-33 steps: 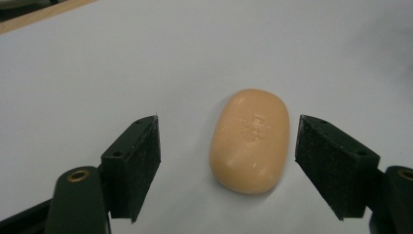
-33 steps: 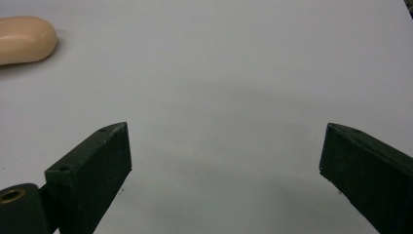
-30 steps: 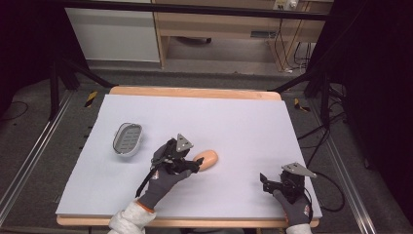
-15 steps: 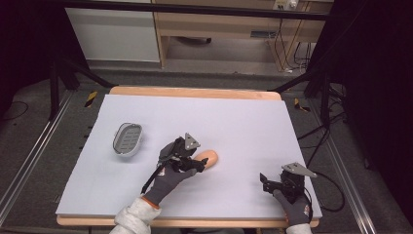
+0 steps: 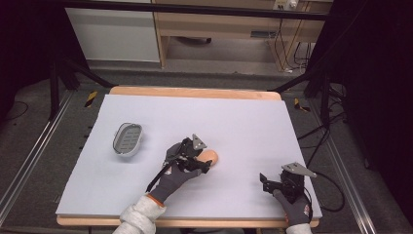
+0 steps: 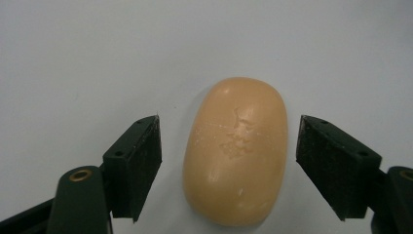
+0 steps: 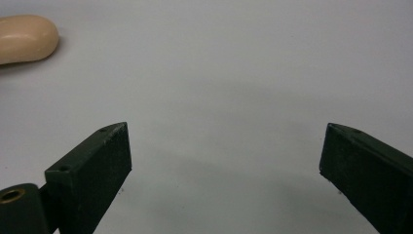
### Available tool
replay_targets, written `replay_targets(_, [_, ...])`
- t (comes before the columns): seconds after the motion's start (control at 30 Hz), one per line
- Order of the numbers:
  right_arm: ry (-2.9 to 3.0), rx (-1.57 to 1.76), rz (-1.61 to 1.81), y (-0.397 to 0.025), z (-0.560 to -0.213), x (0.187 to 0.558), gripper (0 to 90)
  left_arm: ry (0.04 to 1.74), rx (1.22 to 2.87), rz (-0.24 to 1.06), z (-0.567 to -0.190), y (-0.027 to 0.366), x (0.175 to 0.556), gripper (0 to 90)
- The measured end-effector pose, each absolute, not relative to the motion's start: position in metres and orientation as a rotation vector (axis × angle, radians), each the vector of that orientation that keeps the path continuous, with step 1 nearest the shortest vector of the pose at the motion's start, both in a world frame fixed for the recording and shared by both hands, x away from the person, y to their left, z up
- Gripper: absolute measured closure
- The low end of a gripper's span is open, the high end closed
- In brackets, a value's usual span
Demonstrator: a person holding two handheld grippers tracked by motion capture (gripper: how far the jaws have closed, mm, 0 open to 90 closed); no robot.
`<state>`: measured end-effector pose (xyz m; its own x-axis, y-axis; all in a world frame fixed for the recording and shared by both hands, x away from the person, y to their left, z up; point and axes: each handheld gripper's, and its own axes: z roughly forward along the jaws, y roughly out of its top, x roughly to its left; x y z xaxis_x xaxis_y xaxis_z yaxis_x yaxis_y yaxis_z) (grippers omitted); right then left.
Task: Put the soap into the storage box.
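Left gripper (image 6: 229, 161): jaws spread wide, one on each side of the soap, neither pad touching it; a gap of bare sheet shows on both sides in the left gripper view.
Left gripper, high view (image 5: 207, 157): held in a grey-gloved hand, near the middle of the table, tips over the near end of the soap.
Soap (image 6: 236, 148): tan oval bar, lying flat on the white sheet, long axis running along the line of the jaws; faint cracks and pale scuffs on its top face.
Soap, high view (image 5: 210, 156): partly covered by the gripper, its right end showing.
Right gripper (image 7: 226, 151): jaws spread wide, nothing between them but white sheet.
Right gripper, high view (image 5: 265, 179): at the near right corner of the table, well apart from the soap.
Soap dish (image 5: 128, 139): grey, slotted, empty, left of the soap and apart from it.
Table (image 5: 195, 92): wooden edge, covered with the white sheet (image 5: 209, 122).
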<state>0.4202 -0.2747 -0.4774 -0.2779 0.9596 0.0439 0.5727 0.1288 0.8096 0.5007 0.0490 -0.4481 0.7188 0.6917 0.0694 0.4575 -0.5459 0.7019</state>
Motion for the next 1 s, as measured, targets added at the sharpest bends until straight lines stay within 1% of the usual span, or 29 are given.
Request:
replay_targets(0.33, [1.919, 1.473, 1.016, -0.274, -0.478, 0.42, 5.0, 0.873, 2.279, 0.444, -0.458, 0.041, 0.506, 23.8])
replay_targets(0.83, [1.923, 1.469, 1.01, -0.274, -0.478, 0.421, 5.0, 0.887, 2.322, 0.394, -0.47, 0.034, 0.514, 22.9])
replay_targets(1.0, [1.925, 1.478, 1.015, -0.273, -0.478, 0.421, 5.0, 0.888, 2.33, 0.391, -0.472, 0.032, 0.514, 25.2])
